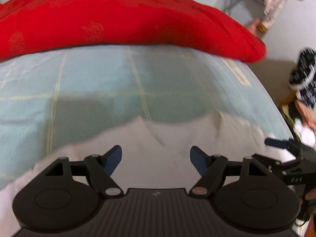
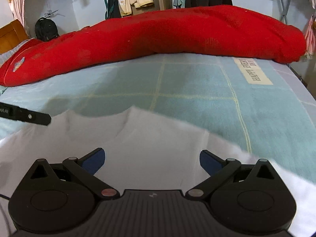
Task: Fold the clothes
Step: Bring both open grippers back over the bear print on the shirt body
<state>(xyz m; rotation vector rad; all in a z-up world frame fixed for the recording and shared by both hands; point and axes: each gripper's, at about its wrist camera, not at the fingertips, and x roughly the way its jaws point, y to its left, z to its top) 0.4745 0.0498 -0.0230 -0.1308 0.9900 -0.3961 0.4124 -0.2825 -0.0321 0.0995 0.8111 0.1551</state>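
Two grippers, both with jaws spread and nothing between them: left gripper [image 1: 156, 159] and right gripper [image 2: 152, 161], each hanging above one white garment [image 2: 138, 138]. Garment lies flat on a pale blue blanket [image 2: 197, 83] on the bed, its far edge rumpled, probably laid out so a fold can begin. One red quilt [image 2: 177, 33] is bunched along the far side, apart from the garment, likely pushed back to leave working room. No grasp yet made.
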